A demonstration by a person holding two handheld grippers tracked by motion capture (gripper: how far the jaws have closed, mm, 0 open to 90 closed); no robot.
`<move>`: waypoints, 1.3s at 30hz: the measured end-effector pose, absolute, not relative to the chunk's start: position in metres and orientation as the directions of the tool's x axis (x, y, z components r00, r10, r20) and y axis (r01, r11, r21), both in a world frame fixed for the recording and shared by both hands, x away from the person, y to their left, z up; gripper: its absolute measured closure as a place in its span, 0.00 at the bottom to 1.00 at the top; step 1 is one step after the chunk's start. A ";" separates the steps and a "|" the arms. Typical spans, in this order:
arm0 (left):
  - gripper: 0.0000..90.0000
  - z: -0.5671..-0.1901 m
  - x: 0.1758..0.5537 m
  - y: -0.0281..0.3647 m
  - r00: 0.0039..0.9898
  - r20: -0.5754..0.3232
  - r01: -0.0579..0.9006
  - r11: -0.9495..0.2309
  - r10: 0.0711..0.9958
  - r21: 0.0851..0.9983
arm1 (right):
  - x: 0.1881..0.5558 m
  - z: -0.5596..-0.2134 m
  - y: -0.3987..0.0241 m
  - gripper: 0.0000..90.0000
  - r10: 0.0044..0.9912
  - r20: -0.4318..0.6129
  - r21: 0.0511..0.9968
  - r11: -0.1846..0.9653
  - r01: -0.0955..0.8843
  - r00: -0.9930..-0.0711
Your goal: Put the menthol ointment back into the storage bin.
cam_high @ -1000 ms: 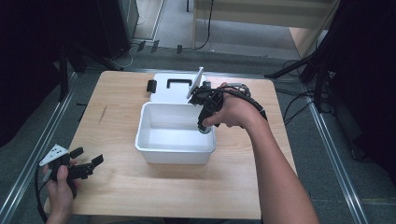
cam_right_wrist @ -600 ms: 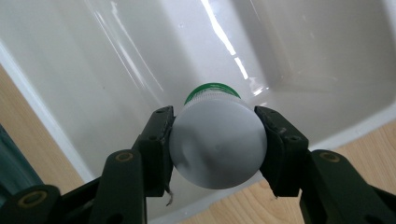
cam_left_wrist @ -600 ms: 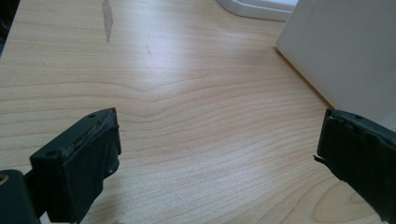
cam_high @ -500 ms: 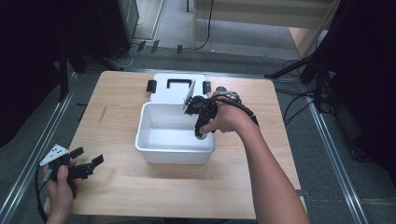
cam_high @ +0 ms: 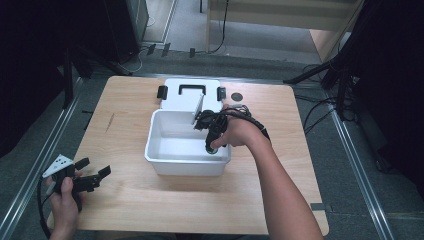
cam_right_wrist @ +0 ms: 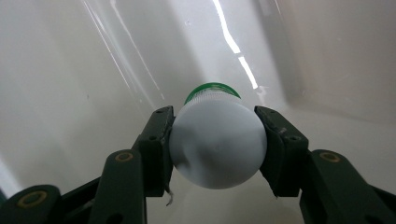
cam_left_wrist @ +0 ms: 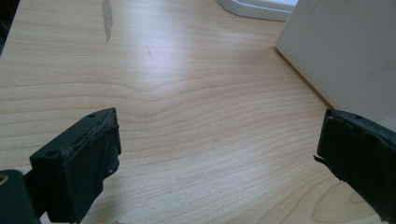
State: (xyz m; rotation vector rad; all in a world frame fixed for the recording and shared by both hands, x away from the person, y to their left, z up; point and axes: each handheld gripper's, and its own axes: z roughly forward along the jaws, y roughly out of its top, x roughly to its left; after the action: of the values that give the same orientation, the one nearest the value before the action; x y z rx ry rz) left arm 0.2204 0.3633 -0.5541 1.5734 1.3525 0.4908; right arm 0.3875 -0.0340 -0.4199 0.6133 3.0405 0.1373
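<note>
a: since a second ago the right claw (cam_high: 212, 146) has come down into the white bin (cam_high: 165, 159), carrying its white bottle (cam_right_wrist: 217, 144) from above the bin's far right corner to low inside it. the left claw (cam_high: 92, 172) has stayed where it was.

b: start at the left, then. what is that left one doing?

a: it sits at the near left corner of the table (cam_high: 125, 130), held in the person's left hand (cam_high: 62, 200). its jaws stand apart with nothing between them. in the left gripper view they frame bare wood, and the bin's white wall (cam_left_wrist: 345, 56) rises at the right.

b: and the middle?

a: the bin stands at the middle of the table. its white lid (cam_high: 187, 95), with a black handle and black clips, lies flat just behind it, touching or nearly touching the far wall.

b: now the right side.

a: the right hand (cam_high: 240, 132) reaches over the bin's right rim, and its claw points down into the near right part of the bin. in the right gripper view the jaws are clamped on the bottle from both sides, pads pressed to its rounded white body. the bottle's green cap (cam_right_wrist: 212, 91) points away, toward the bin's floor. whether the cap touches the floor i cannot tell.

b: anything further right?

a: a small dark round disc (cam_high: 237, 96) lies on the table beyond the lid's right end.
</note>
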 end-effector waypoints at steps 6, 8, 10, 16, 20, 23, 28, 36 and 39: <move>0.00 -0.554 0.220 0.363 0.303 -0.277 0.525 0.083 0.912 0.847 | 0.387 -0.428 -0.032 0.57 0.375 -0.020 0.085 0.924 0.372 -0.927; 0.00 -0.554 0.220 0.363 0.303 -0.276 0.525 0.082 0.912 0.847 | 0.387 -0.431 -0.031 0.57 0.374 -0.015 0.087 0.925 0.371 -0.927; 0.00 -0.554 0.220 0.364 0.305 -0.273 0.524 0.079 0.912 0.848 | 0.386 -0.433 -0.029 0.57 0.370 -0.015 0.081 0.926 0.368 -0.929; 0.00 -0.554 0.220 0.363 0.303 -0.277 0.525 0.082 0.912 0.847 | 0.385 -0.440 -0.025 0.57 0.366 -0.007 0.076 0.928 0.364 -0.931; 0.00 -0.554 0.220 0.363 0.304 -0.277 0.525 0.082 0.912 0.847 | 0.385 -0.445 -0.024 0.57 0.362 -0.005 0.066 0.930 0.361 -0.932; 0.00 -0.554 0.220 0.363 0.305 -0.277 0.525 0.081 0.911 0.847 | 0.385 -0.448 -0.023 0.57 0.358 -0.008 0.067 0.932 0.356 -0.934; 0.00 -0.554 0.221 0.364 0.306 -0.275 0.524 0.079 0.912 0.848 | 0.384 -0.456 -0.021 0.57 0.355 -0.004 0.057 0.934 0.354 -0.935; 0.00 -0.554 0.221 0.363 0.306 -0.275 0.525 0.079 0.912 0.848 | 0.386 -0.461 -0.021 0.57 0.369 0.002 0.044 0.928 0.369 -0.929; 0.00 -0.554 0.221 0.364 0.306 -0.276 0.526 0.080 0.911 0.847 | 0.386 -0.463 -0.021 0.57 0.351 -0.006 0.032 0.936 0.350 -0.936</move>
State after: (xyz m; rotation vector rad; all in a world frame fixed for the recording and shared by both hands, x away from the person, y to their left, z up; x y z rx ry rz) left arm 0.2207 0.3636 -0.5541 1.5795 1.3502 0.4863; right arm 0.3856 -0.0208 -0.4627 0.5577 3.0790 0.0481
